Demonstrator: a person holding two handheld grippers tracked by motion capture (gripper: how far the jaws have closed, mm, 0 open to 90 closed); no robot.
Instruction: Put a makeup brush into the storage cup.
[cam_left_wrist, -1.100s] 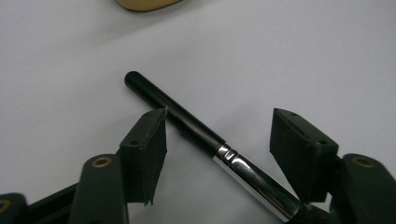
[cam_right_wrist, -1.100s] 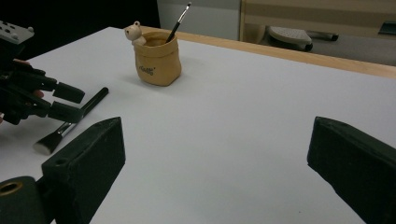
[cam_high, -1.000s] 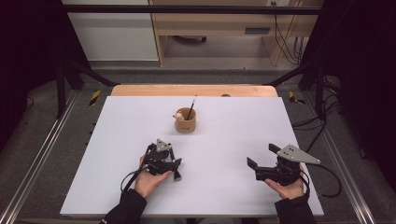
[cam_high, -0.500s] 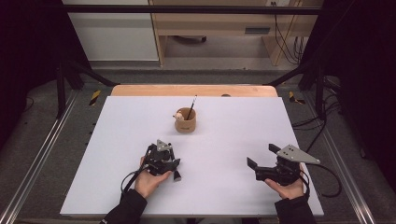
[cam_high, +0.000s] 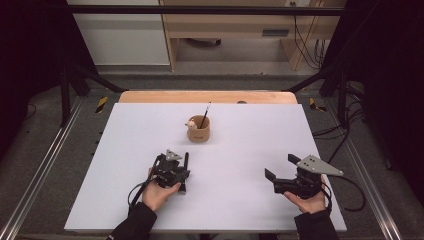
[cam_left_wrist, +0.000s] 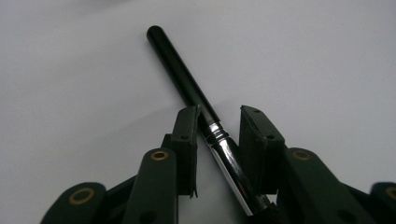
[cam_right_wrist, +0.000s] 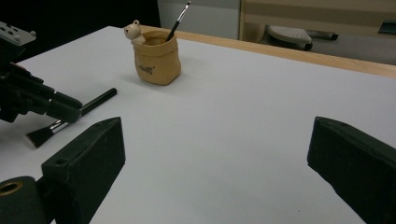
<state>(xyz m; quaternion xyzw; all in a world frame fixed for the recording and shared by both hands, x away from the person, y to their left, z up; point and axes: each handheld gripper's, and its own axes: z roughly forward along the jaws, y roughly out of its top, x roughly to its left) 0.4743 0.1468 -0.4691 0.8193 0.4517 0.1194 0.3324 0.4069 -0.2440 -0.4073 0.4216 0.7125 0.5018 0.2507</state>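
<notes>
At lower left of the high view, the left gripper (cam_high: 183, 172) is closing its fingers (cam_left_wrist: 187, 135) around a black brush (cam_left_wrist: 196, 100) lying on the white bench (cam_high: 250, 130), not yet pinching. At centre sits a tan cup (cam_high: 198, 128). At lower right, the right gripper (cam_high: 281, 172) is resting released.

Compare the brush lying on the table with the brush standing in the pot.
The brush on the table lies flat on the white table; the brush in the pot stands tilted in the tan pot.

The lying brush sits between the jaws of the left gripper, which have just been closing; the potted brush is untouched.

The lying one looks thicker.

Both have dark handles.
</notes>
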